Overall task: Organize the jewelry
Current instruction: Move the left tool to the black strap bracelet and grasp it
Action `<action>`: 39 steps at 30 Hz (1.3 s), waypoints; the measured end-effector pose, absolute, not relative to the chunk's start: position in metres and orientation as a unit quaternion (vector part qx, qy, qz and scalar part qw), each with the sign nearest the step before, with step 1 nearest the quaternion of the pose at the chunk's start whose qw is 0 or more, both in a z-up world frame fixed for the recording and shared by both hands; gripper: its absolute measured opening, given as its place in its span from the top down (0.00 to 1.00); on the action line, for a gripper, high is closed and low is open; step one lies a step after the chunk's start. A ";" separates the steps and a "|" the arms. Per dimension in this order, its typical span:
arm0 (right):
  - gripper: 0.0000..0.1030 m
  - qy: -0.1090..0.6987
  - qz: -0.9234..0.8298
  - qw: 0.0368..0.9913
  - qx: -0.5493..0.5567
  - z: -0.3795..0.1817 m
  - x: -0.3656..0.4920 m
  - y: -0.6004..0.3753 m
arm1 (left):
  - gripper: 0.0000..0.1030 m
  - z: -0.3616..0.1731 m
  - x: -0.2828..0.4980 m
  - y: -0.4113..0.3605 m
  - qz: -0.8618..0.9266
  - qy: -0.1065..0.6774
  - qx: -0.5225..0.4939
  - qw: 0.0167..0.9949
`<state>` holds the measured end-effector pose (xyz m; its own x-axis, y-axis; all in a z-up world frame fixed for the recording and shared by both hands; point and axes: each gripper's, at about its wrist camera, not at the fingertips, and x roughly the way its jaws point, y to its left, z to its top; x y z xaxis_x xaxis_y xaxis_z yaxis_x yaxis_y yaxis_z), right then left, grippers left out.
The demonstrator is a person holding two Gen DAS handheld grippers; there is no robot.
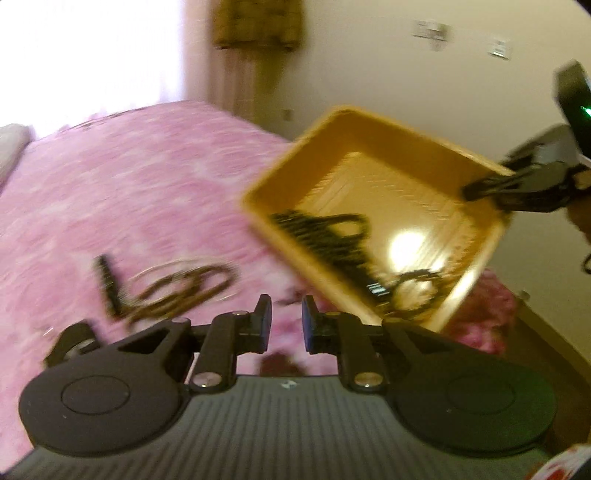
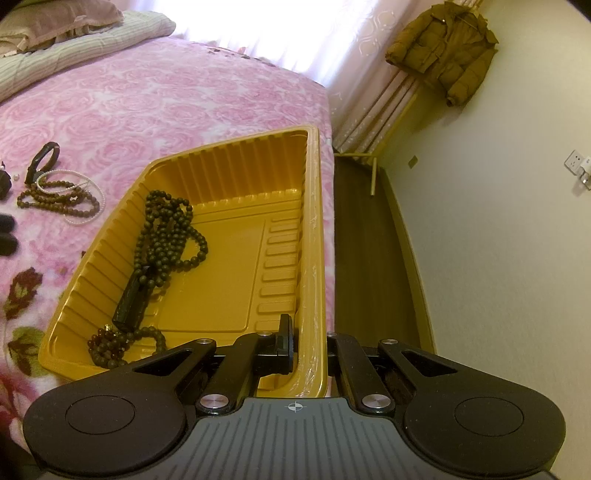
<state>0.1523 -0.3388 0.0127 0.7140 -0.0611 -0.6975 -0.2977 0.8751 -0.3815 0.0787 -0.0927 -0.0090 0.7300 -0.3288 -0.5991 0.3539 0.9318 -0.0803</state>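
A yellow ribbed plastic tray [image 2: 221, 155] lies on the pink bedspread near the bed's right edge. It holds a long dark bead necklace [image 2: 166, 229], a black pendant [image 2: 135, 302] and a brown bead bracelet [image 2: 110, 347]. My right gripper [image 2: 308, 336] is shut on the tray's right rim. In the blurred left wrist view the tray [image 1: 369, 147] looks tilted, with the right gripper [image 1: 476, 190] clamped on its far corner. My left gripper [image 1: 287, 325] hovers open and empty over the bedspread, left of the tray. A brown bead necklace [image 1: 177, 291] lies just ahead of it.
On the bedspread [image 2: 147, 92], left of the tray, lie brown beads with a white pearl strand [image 2: 59, 199] and a black bangle [image 2: 42, 158]. Folded bedding [image 2: 74, 26] sits at the far left. Dark floor [image 2: 369, 240] drops off right of the bed. A brown coat [image 2: 443, 48] hangs by the curtain.
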 end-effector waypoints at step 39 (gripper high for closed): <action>0.96 0.375 0.063 0.892 -0.245 0.009 0.155 -0.341 | 0.66 -0.063 0.109 0.019 -0.025 0.316 0.164 0.934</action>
<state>0.1548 -0.3410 0.0091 0.7106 -0.0723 -0.6999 -0.2954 0.8722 -0.3900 0.1092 0.0187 -0.0630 0.7991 0.0574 -0.5985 0.1500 0.9449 0.2909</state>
